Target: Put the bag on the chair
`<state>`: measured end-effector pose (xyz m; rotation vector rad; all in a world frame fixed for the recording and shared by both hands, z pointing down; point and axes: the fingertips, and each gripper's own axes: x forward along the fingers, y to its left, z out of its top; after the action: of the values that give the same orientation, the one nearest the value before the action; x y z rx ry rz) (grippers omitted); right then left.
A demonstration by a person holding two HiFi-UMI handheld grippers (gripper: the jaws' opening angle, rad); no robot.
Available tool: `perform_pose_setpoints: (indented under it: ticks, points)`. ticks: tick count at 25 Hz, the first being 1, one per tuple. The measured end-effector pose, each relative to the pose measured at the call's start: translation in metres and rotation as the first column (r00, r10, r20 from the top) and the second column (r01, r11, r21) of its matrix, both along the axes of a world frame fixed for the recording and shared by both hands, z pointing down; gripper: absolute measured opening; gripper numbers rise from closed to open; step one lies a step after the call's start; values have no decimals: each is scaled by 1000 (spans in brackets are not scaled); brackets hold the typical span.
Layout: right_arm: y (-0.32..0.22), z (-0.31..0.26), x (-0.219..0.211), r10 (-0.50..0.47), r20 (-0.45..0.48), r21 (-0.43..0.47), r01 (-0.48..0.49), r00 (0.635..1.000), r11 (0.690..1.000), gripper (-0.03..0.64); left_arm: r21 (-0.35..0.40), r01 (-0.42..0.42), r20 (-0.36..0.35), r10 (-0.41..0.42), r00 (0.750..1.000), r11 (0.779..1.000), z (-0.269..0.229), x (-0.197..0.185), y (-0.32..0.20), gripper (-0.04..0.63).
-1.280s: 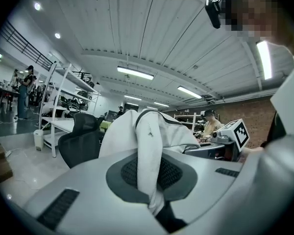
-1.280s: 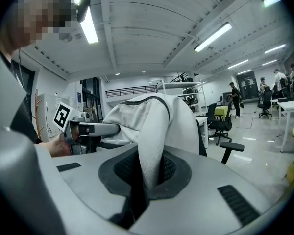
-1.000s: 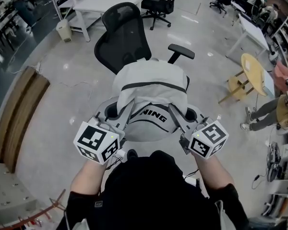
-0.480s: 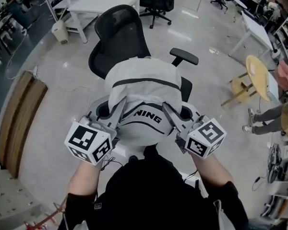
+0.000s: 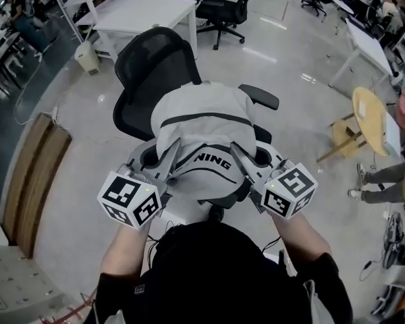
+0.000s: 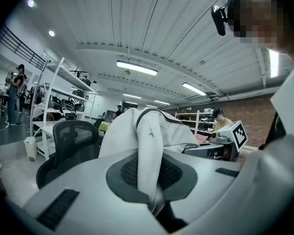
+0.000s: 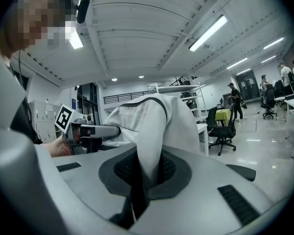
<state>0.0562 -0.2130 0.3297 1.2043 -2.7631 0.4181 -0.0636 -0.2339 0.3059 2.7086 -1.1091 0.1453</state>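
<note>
Bag (image 5: 202, 123) has come nearer the chair (image 5: 148, 66); left gripper (image 5: 165, 169) and right gripper (image 5: 247, 170) fingers clamp its straps.

Bag (image 5: 204, 117): pale grey-white fabric, dark grey band across upper panel, black letters on lower panel. Bag straps (image 6: 149, 151): same pale grey, dark trim along seam. Chair (image 5: 152, 69): black mesh back, black armrest (image 5: 259, 96). Left tongs (image 5: 160, 166) and right tongs (image 5: 248, 167): light grey shells, dark grey oval pads. Marker cubes (image 5: 129, 198): white faces, black square patterns. Floor (image 5: 81, 154): glossy pale grey with white light reflections. Boards (image 5: 34, 174) on floor: brown wood. Bin (image 5: 89, 44): cream. Person's top (image 5: 209, 275): black.
</note>
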Motion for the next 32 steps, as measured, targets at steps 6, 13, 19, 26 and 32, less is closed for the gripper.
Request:
perform_pose_setpoints:
  ticks: [6,13,19,26,32]
  points:
    - [-37,18,33,60,-15,-15,-60,998,998,38,-30,-24,-4,24,1000,999,22,33,-41,23]
    - [-82,45,45,132,-57,-80,-136,990,987,38,-98,-84,-17,83,996,992,52,46,-94,23]
    - [-136,70,32,211,-66,-153,-219,975,964,38,-135,-156,5,158,987,978,77,35,-155,23]
    - [-175,121,36,280,-43,-231,-282,959,931,38,-171,-213,44,224,974,962,123,41,-201,23]
    - [-193,153,54,306,-53,-263,-309,951,914,38,-176,-249,43,260,965,953,149,59,-210,23]
